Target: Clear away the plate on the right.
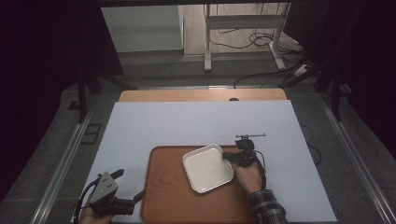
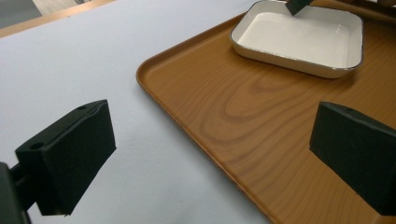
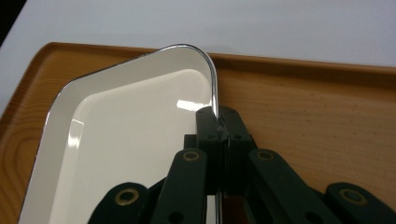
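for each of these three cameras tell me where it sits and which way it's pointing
High view: above the near table edge, looking forward and down at the brown wooden tray; both hands show.
Left gripper view: on the left hand-held gripper, facing across the tray; its black jaws stand wide apart.
Right gripper view: on the right hand-held gripper, jaws shut on the rim of the white rectangular enamel dish.
All three views share the dish and tray.

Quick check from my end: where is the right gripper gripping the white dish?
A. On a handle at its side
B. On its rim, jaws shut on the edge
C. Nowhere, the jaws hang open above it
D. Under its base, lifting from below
B: in the right gripper view the right gripper has both jaws pressed together on the thin rim of the white dish, over the wooden tray.
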Motion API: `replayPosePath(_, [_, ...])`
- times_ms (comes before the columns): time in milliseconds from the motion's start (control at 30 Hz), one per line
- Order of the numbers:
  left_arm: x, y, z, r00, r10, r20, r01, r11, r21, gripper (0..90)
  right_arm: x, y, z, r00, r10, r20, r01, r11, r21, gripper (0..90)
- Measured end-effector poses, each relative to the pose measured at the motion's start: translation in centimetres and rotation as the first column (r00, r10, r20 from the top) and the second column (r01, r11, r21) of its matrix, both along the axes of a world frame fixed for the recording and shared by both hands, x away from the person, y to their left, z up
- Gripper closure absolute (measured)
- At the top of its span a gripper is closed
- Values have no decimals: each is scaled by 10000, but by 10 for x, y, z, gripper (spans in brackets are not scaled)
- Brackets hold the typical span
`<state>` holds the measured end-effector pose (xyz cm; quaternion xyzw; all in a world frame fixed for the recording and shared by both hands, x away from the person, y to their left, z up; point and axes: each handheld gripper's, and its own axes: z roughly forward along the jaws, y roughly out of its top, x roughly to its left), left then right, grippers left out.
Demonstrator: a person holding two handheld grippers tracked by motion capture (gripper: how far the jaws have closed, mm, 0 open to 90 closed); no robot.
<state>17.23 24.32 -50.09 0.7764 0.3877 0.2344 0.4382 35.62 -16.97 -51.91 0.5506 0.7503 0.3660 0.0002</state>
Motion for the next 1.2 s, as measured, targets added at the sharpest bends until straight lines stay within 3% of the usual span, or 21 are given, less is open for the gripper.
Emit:
replayPosePath(100, [0,0,0,10000,-3,-3,3,10000,13,1,0,0,-1,9999,53,156,-53,10000,-7,866])
replayPosePath(233, [0,0,0,10000,-7,6,7,10000,13,1,0,-2,1,9995,163,273,-158,9997,-189,750])
replayPosePath(333, [0,0,0,10000,-12,6,12,10000,9,1,-1,-3,5,9984,310,465,-302,9994,-185,717])
replayPosePath(400, [0,0,0,10000,1,2,-1,10000,-15,1,-6,-6,13,9918,815,988,-758,9953,-601,700])
replayPosePath(467, [0,0,0,10000,3,6,-3,10000,-18,1,-7,-6,15,9894,922,1124,-848,9940,-694,705])
replayPosePath(600, [0,0,0,10000,-1,15,1,10000,-18,1,-19,-13,29,9663,1583,2028,-1386,9845,-1079,807])
replayPosePath(633, [0,0,0,10000,-1,15,1,10000,-18,1,-19,-13,29,9663,1583,2028,-1386,9845,-1079,807])
replayPosePath(667, [0,0,0,10000,5,9,-5,10000,-28,1,-26,-14,35,9532,1866,2380,-1635,9800,-1136,848])
replayPosePath(700, [0,0,0,10000,8,6,-8,10000,-34,1,-26,-14,35,9532,1866,2380,-1635,9800,-1136,848])
replayPosePath(733, [0,0,0,10000,10,4,-10,10000,-39,1,-32,-15,39,9430,2156,2536,-1927,9748,-1123,872])
replayPosePath(767, [0,0,0,10000,10,4,-10,10000,-39,1,-32,-15,39,9430,2156,2536,-1927,9748,-1123,872])
replayPosePath(800, [0,0,0,10000,14,2,-14,10000,-32,1,-39,-14,43,9335,2369,2693,-2125,9701,-1170,885])
replayPosePath(900, [0,0,0,10000,11,3,-11,10000,-25,1,-44,-12,46,9264,2559,2761,-2348,9661,-1073,889])
replayPosePath(933, [0,0,0,10000,14,2,-14,10000,-27,1,-52,-10,49,9147,2806,2909,-2588,9594,-1119,891])
replayPosePath(1000, [0,0,0,10000,18,-1,-18,10000,-27,1,-60,-6,51,9037,3058,2998,-2809,9517,-1240,892])
replayPosePath(1200, [0,0,0,10000,18,3,-18,10000,4,1,-78,1,50,8964,3408,2833,-3202,9400,-1178,892])
